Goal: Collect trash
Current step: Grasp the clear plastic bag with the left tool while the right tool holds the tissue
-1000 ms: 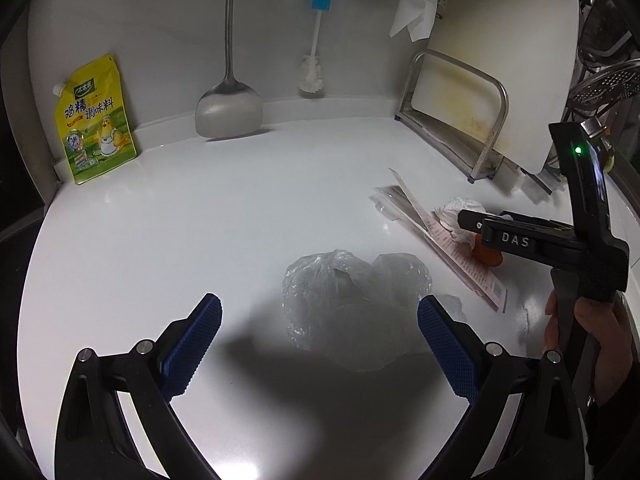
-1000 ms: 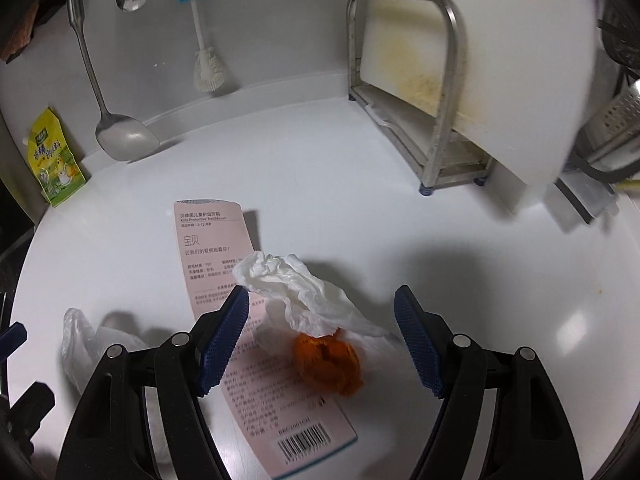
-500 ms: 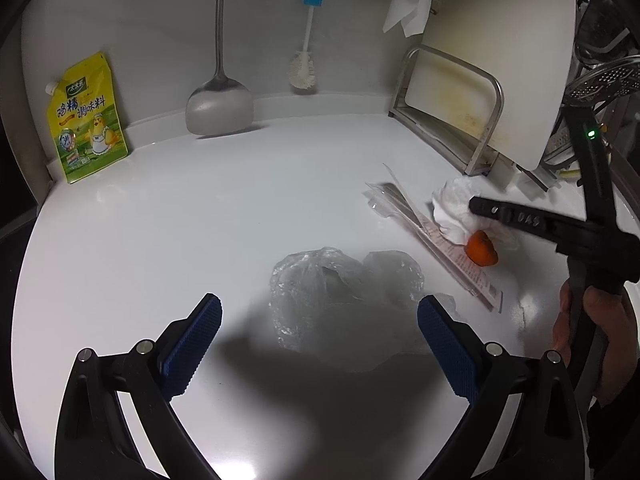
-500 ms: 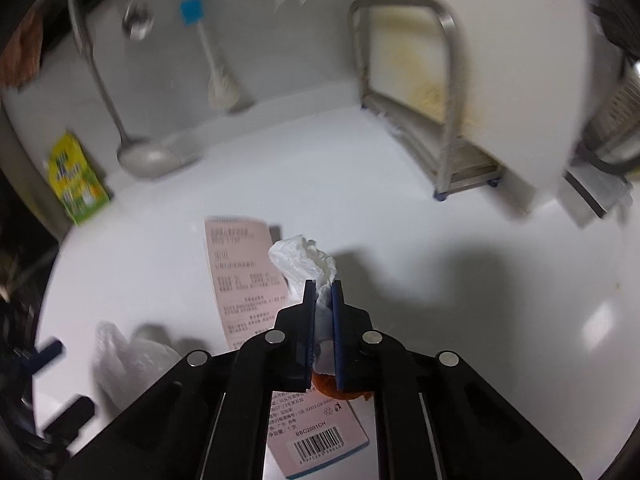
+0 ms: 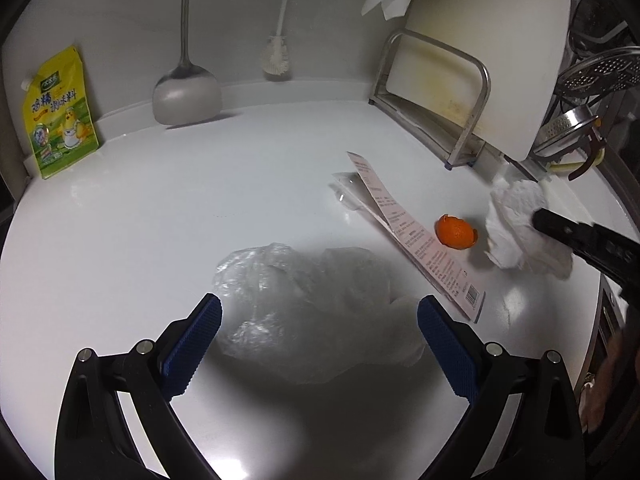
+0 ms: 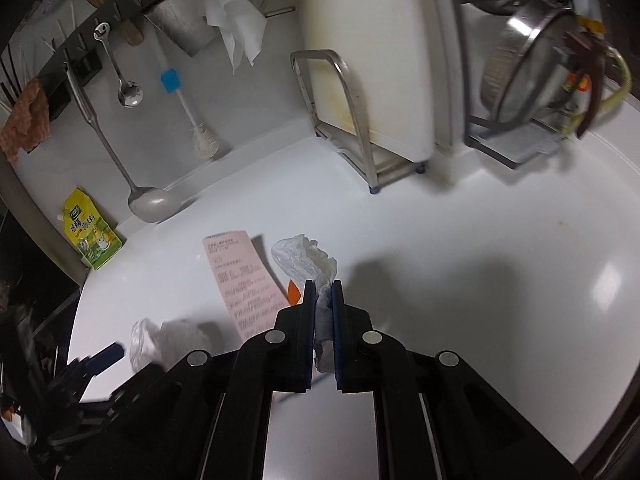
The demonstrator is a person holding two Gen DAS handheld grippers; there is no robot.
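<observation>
Right wrist view, right tongs (image 6: 323, 288) clamped on crumpled tissue (image 6: 306, 260), pink receipt (image 6: 240, 280) lengthwise away, left tongs (image 5: 320, 316) open.

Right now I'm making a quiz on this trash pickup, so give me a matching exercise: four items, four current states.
Items:
1. crumpled tissue
2. orange peel
3. clear plastic bag
4. pink paper slip

States:
A. lying flat, printed
B. loose beside the slip
C. clamped in the right gripper
D. ahead of the open left gripper

Pairs: 1-C, 2-B, 3-D, 4-A
</observation>
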